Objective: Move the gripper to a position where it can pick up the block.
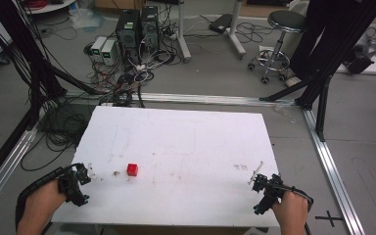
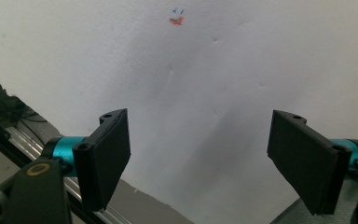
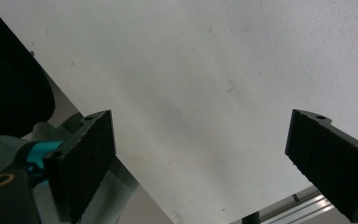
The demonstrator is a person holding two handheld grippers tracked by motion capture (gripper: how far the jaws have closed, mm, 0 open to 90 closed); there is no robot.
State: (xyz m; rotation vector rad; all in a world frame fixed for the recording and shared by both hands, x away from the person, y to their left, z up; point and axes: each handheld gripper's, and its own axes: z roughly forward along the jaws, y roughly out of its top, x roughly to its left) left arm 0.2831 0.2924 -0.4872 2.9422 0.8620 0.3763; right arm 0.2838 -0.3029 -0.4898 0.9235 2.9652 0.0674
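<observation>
Poised at the table's near corners, both grippers' jaws apart (empty); probably reaching next for red cube

High view: fixed above the near side, facing forward and down, taking in the whole white worktop and the floor beyond. Left gripper view: riding low at the near left corner, close to the surface, looking along black fingers across bare white board, with the edge and a metal rail at lower left. Right gripper view: likewise close at the near right corner. Shared by all three: the white worktop surface.
</observation>
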